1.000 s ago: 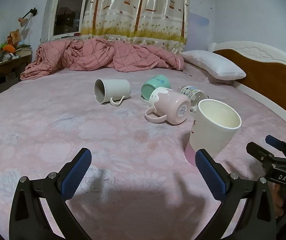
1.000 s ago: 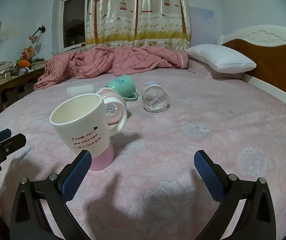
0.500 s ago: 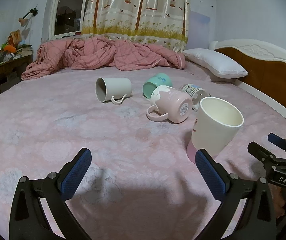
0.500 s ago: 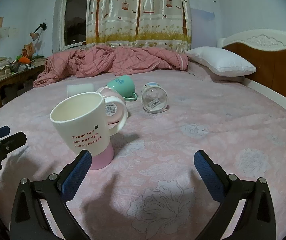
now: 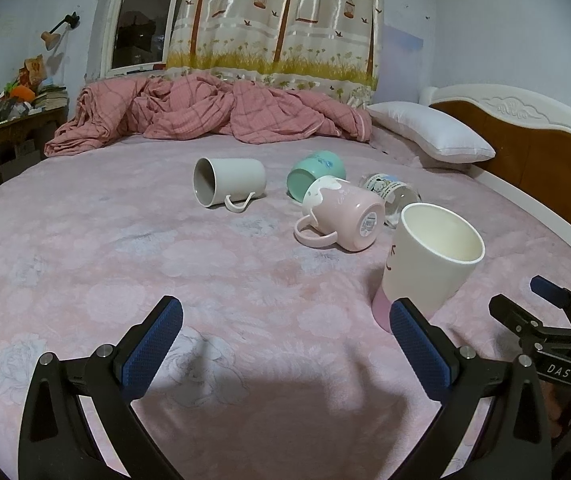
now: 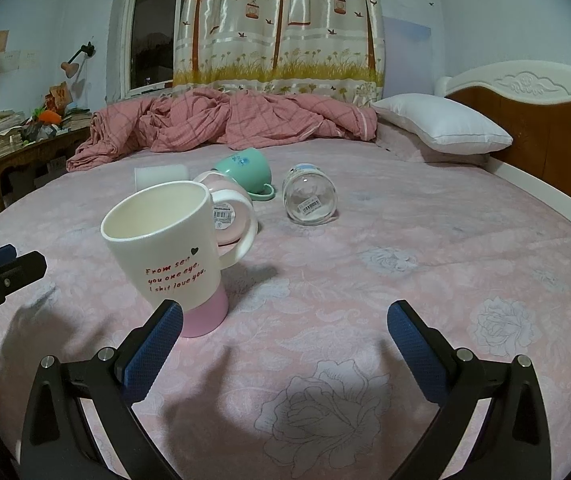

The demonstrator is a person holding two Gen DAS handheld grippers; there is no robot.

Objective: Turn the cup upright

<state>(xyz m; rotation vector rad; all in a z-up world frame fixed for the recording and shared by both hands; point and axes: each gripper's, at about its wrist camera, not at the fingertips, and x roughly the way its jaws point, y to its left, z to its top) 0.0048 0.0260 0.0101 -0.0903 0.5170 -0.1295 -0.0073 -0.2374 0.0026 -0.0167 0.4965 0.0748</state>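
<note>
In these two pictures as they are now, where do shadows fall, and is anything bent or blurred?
Left wrist view: a dark shadow lies on the pink flowered bedsheet between the left tongs; the wooden headboard curves from fisheye. Right wrist view: the tall white cup with pink base is sharp, its red writing readable; shadows lie near the right tongs.

The upright cup (image 6: pixel 173 256) bears red lettering under a small black heart: "From see", "you one eye,", "I shit love you."; in the left view the right gripper (image 5: pixel 553 312) carries white letters "DAS" on its black body; the pink mug (image 5: pixel 343 212) has a white barcode sticker on its base, its print too small to read; the glass jar (image 6: pixel 310 199) has a barcode label on its bottom, also unreadable; faint script on the pink mug's side cannot be made out.
</note>
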